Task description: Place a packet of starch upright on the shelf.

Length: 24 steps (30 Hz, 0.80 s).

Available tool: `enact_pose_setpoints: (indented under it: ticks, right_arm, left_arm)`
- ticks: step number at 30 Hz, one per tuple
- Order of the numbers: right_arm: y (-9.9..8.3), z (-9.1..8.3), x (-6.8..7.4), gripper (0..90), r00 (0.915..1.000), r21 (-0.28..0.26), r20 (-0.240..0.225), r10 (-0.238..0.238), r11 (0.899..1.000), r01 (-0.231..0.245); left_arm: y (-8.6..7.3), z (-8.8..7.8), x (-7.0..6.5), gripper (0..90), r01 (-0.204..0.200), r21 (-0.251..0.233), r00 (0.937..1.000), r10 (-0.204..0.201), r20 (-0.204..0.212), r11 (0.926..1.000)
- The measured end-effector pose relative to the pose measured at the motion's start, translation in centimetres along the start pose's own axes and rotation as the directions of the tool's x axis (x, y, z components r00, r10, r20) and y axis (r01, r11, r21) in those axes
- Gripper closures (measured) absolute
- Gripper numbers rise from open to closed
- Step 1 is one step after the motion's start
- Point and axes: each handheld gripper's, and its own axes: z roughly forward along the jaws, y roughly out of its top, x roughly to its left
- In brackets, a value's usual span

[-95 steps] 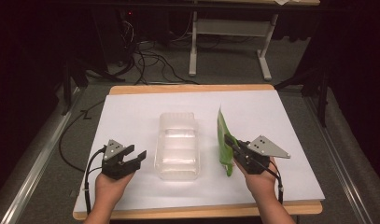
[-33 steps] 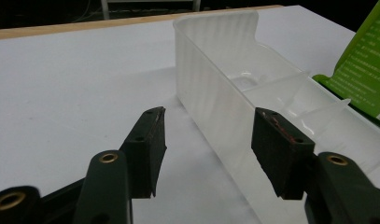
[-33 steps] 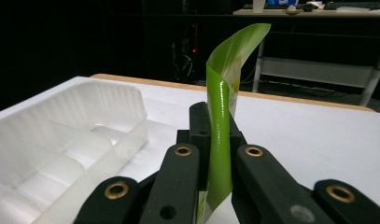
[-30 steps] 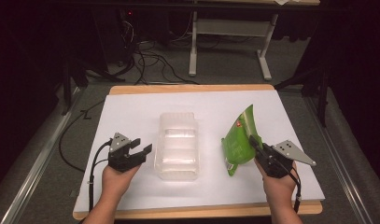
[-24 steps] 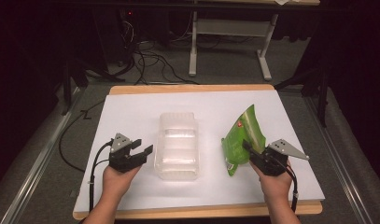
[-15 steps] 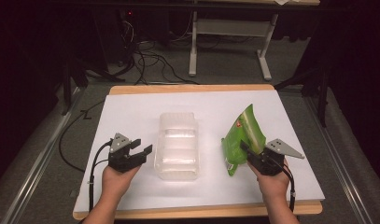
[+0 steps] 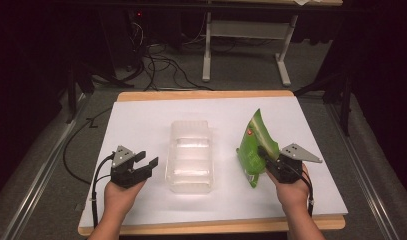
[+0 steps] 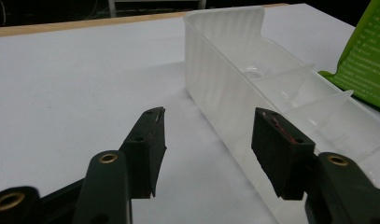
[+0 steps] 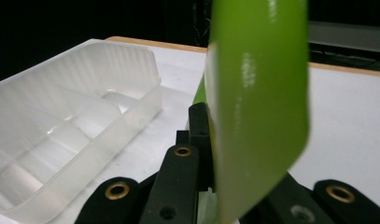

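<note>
The green packet (image 7: 255, 150) stood on edge on the white table cover (image 7: 141, 120), just right of the clear plastic tray (image 7: 190, 155) and apart from it, its lower end pinched in the right gripper (image 7: 263, 156), whose jaws had just been closing and now sat clamped on the film. It looked light and thin, a glossy foil that curled over at the top in the right gripper view (image 9: 257, 93), so it would likely flop and twist when moved, and the slick skin might slide between the pads; a hold low on the flat seam or edge, as here, seemed safer than on the puffed middle. The tray, seen close in the left gripper view (image 8: 271, 79), seemed thin-walled, ribbed and divided into compartments, light enough to skid if nudged. The left gripper (image 7: 146, 161) hung just beside the tray's left wall with its jaws wide apart and nothing between them, well placed to steady it. Nothing stood between packet and tray; the tray's near wall was the one thing to clear
</note>
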Motion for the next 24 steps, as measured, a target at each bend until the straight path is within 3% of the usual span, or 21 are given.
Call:
enact_pose_setpoints:
  ticks: [4, 9, 16, 17, 19, 20, 23, 24]
  right_arm:
    - [0.5, 0.1, 0.0, 90.0, 0.9993, 0.002, -0.01, -0.035, 0.999, 0.035]
    - [1.5, -0.1, -0.6, 90.0, 0.9954, -0.034, -0.06, -0.074, 0.997, 0.072]
    - [2.5, -0.4, -0.8, 90.0, 0.9907, -0.079, -0.107, -0.084, 0.994, 0.076]
    - [3.1, -0.6, -0.5, 90.0, 0.9839, -0.095, -0.146, -0.103, 0.991, 0.09]
    - [3.2, -0.6, -0.4, 90.0, 0.9824, -0.098, -0.153, -0.107, 0.991, 0.092]
    - [3.7, -0.6, 0.1, 90.0, 0.9745, -0.113, -0.186, -0.126, 0.988, 0.106]
    - [4.3, -0.4, 0.8, 90.0, 0.9629, -0.131, -0.224, -0.15, 0.984, 0.123]
    - [4.3, -0.4, 0.8, 90.0, 0.9629, -0.131, -0.224, -0.15, 0.984, 0.123]
  left_arm:
    - [-0.3, -0.6, 0.2, 44.9, 0.003, 0.002, 0.9999, -0.003, -0.012, 1.0]
    - [-0.7, -1.4, 0.3, 44.9, 0.004, -0.004, 0.9998, -0.004, -0.021, 1.0]
    - [-1.0, -1.9, 0.6, 44.6, 0.009, -0.006, 0.999, -0.009, -0.043, 0.9999]
    - [-1.1, -2.1, 0.6, 44.6, 0.011, -0.009, 0.9988, -0.012, -0.047, 0.9999]
    - [-1.1, -2.3, 0.6, 44.6, 0.01, -0.008, 0.9987, -0.01, -0.05, 0.9999]
    - [-1.2, -2.3, 0.7, 44.5, 0.007, -0.004, 0.9985, -0.008, -0.054, 1.0]
    - [-1.2, -2.3, 0.6, 44.5, 0.004, -0.003, 0.9982, -0.004, -0.059, 1.0]
    - [-1.3, -2.3, 0.6, 44.5, 0.004, 0.002, 0.9981, -0.004, -0.061, 1.0]
